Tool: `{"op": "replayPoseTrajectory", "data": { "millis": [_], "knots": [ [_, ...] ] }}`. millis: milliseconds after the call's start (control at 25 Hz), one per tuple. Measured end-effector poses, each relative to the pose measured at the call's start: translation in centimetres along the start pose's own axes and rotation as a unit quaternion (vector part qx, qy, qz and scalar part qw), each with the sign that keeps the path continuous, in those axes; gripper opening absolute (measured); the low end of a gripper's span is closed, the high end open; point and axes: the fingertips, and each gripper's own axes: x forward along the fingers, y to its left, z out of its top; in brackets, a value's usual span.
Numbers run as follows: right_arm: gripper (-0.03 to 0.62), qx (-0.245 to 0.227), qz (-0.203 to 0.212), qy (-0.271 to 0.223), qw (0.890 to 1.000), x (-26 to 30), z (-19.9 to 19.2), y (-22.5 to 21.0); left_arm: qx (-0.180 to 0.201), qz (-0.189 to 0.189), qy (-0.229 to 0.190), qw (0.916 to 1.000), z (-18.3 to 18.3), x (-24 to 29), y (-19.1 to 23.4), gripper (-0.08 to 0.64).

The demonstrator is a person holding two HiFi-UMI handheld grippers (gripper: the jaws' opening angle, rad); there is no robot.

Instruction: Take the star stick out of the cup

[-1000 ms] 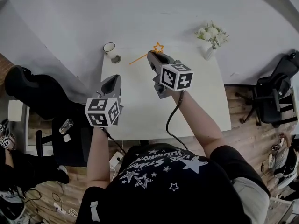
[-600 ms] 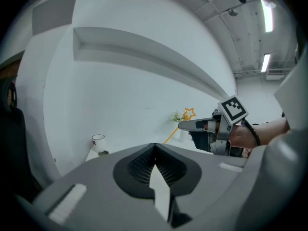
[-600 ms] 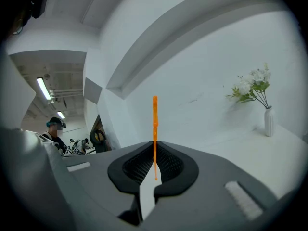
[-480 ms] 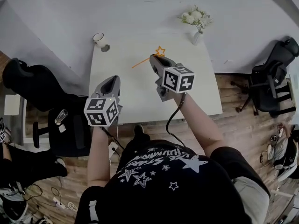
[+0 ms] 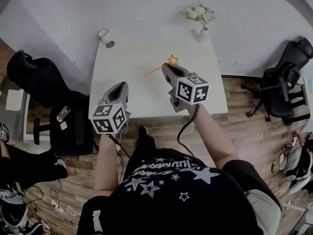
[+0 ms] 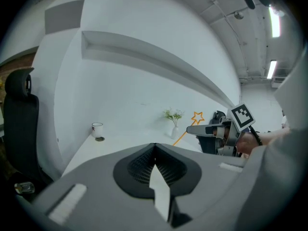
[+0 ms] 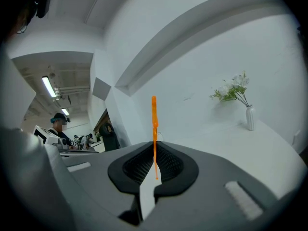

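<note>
Orange and thin, the star stick (image 5: 154, 71) in the head view sits crosswise in the right gripper (image 5: 168, 68), star just past the fingertips, well apart from the cup (image 5: 103, 34) far ahead of the left gripper (image 5: 120, 86), so the lift-out looks done. Left gripper view: its fingers are pressed together on nothing, probably idle because one hand suffices. Right gripper view: the jaws clamp the shaft, which rises straight between the pads, likely to stop it swinging.

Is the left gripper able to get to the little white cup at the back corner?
Probably yes: the white table between the left gripper and the small white cup lies bare, and its shut jaws hold nothing.
</note>
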Motion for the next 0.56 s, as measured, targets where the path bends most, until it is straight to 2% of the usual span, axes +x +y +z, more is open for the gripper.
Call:
{"op": "replayPoseTrajectory", "data": {
  "millis": [560],
  "knots": [
    [0.031, 0.006, 0.000, 0.003, 1.000, -6.3, -3.3, 1.4, -0.007, -0.003, 0.010, 0.9999, -3.3, -4.5, -3.9, 0.003]
  ]
}}
